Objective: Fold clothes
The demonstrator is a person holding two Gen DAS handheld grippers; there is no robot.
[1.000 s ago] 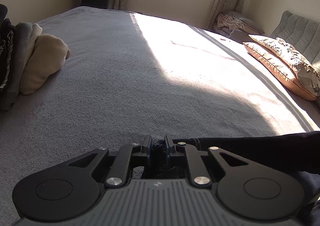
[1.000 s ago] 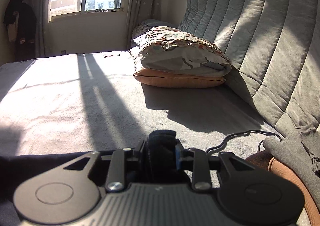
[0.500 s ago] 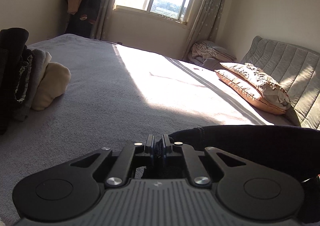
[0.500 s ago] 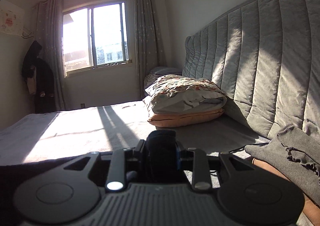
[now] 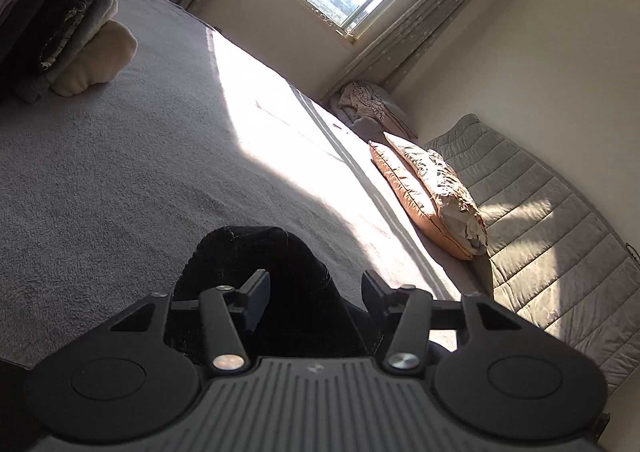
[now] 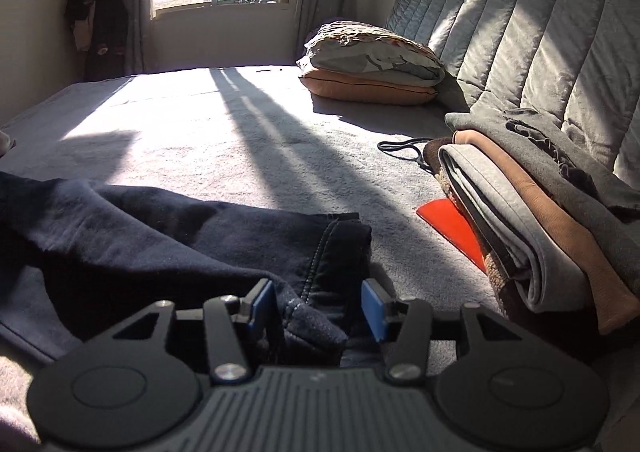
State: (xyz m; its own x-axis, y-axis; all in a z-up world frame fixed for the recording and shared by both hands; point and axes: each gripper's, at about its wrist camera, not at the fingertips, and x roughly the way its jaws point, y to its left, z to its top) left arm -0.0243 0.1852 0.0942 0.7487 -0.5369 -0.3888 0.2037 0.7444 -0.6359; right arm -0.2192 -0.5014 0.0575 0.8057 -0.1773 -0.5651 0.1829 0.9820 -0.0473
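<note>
- Left wrist view: the left gripper (image 5: 314,286) has just been opening, and its jaws now stand apart. The rounded, folded end of a dark garment (image 5: 256,256) rises between them and a little ahead. Neither pad seems to press on the cloth, so the garment looks released onto the grey bed (image 5: 120,172).
- In this tilted view the garment runs from the gripper off to the lower right. A stack of folded clothes (image 5: 76,44) lies well apart at the upper left.
- Right wrist view: the right gripper (image 6: 318,306) has also just been opening. Its blue pads stand either side of the garment's stitched hem corner (image 6: 328,248) without squeezing it.
- From here the dark garment (image 6: 168,228) stretches away to the left across the bed, so its long axis runs between the two grippers, each at one end.
- A second pile of folded clothes (image 6: 532,212) sits just to the right, nearer this gripper than the other.
</note>
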